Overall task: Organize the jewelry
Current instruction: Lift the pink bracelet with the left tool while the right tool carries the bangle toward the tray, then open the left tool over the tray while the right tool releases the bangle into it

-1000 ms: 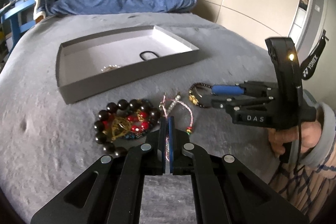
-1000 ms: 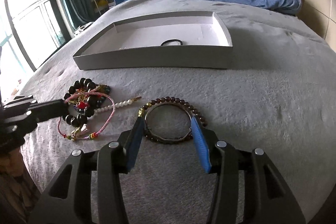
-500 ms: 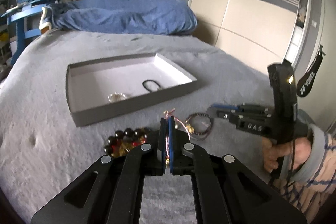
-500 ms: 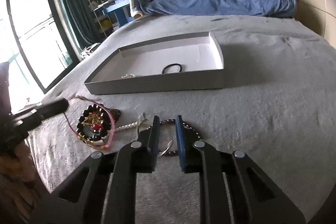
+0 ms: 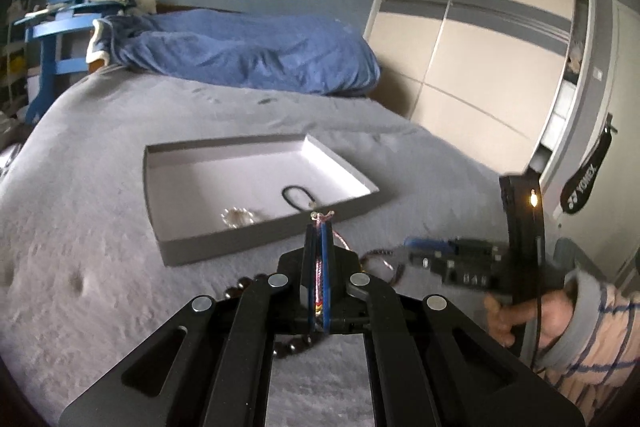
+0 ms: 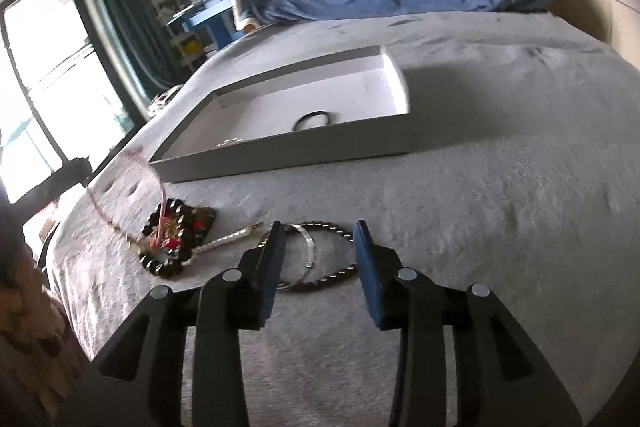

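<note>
Left gripper raised, clamped on pink cord, tray at 11 o'clock. Right gripper spread, hovering over bead bracelet; only its view shows bangle.

grey bed | blue duvet | wardrobe | window | blue shelf

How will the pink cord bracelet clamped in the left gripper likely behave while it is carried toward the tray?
Probably floppy: the pink cord bracelet sags in a loose loop below the left gripper. It looks thin, so likely light and apt to swing. Its low end hangs close to the black bead bracelet, so it may snag there.
</note>
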A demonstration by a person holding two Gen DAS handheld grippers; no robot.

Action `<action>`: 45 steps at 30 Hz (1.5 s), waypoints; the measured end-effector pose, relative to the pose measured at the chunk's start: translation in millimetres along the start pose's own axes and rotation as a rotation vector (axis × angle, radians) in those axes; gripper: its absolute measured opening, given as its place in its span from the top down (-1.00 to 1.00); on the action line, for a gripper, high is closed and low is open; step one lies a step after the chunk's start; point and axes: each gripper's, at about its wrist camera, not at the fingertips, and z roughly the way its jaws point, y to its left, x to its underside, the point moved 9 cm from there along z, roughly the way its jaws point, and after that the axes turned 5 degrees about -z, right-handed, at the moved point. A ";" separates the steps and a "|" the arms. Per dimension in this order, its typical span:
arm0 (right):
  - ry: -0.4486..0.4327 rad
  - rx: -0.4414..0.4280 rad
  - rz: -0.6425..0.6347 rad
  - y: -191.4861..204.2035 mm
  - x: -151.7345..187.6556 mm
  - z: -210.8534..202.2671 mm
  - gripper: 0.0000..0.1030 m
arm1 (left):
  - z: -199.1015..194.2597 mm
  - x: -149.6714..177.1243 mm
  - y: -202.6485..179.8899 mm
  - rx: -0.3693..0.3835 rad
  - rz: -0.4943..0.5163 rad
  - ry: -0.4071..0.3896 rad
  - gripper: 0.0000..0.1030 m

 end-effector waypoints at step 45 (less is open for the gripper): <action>-0.185 -0.140 0.085 1.9 -67.6 -26.1 0.10 | 32.7 -78.7 11.9 0.011 -0.053 -0.083 0.95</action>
